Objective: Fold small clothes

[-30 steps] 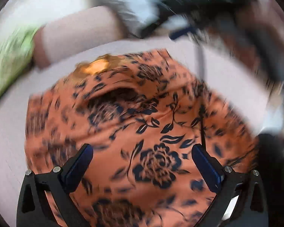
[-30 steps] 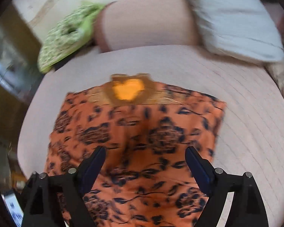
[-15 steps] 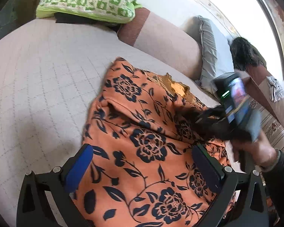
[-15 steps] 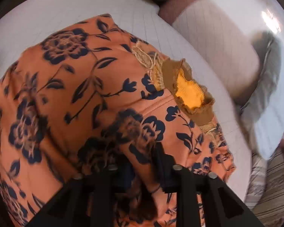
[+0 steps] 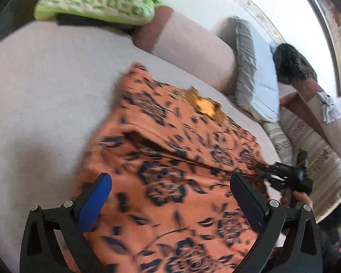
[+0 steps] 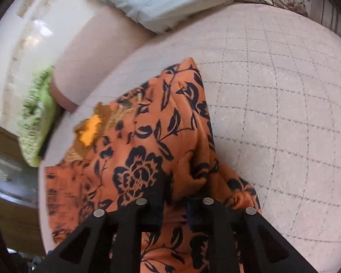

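An orange garment with dark blue flowers lies spread on the pale quilted bed cover, its gold collar patch at the far end. My left gripper hovers over the near part of it, open wide, with nothing pressed between its blue pads. My right gripper has a bunch of the garment between its narrow jaws, which are opening. A raised ridge of cloth runs from it to the far corner. In the left wrist view a hand holds that gripper at the garment's right edge.
A green patterned pillow, a beige bolster and a grey-blue pillow line the head of the bed. Striped floral bedding lies to the right. A person with dark hair is at the far right.
My right gripper, open above the garment a second ago, came down and closed on a bunch of cloth, then shifted toward the garment's right edge. The left gripper stayed open.
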`<action>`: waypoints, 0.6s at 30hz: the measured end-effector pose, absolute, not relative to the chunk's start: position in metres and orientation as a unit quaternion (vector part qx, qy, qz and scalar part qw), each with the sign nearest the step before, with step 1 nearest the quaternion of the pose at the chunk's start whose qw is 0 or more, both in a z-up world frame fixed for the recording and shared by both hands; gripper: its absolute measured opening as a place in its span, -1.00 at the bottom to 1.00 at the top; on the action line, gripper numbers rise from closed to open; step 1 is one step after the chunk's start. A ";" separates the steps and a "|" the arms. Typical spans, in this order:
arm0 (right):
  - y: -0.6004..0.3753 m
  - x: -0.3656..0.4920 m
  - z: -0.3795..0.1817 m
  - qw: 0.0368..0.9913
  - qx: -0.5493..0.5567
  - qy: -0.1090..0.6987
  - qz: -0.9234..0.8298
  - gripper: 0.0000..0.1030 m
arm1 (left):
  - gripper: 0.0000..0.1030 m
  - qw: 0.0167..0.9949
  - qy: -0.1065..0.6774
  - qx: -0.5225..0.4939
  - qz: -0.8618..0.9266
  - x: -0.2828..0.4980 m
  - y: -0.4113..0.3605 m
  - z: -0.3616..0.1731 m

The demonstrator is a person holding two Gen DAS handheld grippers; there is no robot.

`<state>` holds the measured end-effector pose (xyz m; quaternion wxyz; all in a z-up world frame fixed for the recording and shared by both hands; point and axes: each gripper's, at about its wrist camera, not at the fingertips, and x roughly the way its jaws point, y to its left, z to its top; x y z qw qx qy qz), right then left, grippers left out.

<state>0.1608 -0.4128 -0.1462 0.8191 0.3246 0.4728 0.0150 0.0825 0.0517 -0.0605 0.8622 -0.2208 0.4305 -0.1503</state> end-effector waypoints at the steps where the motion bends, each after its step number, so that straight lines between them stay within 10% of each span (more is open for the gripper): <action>1: -0.412 0.159 -0.145 0.819 0.327 0.471 0.030 -0.08 | 1.00 0.853 0.442 -0.227 -0.158 0.091 0.045 -0.063; 3: -0.407 0.156 -0.142 0.819 0.331 0.465 0.056 0.18 | 1.00 0.845 0.453 -0.238 -0.157 0.104 0.036 -0.067; 12: -0.405 0.151 -0.141 0.810 0.352 0.465 0.069 0.19 | 0.89 0.827 0.462 -0.315 -0.058 0.152 0.063 -0.087; 14: -0.406 0.150 -0.142 0.810 0.352 0.463 0.072 0.19 | -0.04 0.814 0.461 -0.348 -0.060 0.156 0.076 -0.091; 18: -0.405 0.149 -0.137 0.817 0.330 0.467 0.076 0.15 | -0.77 0.805 0.443 -0.394 -0.020 0.152 0.107 -0.099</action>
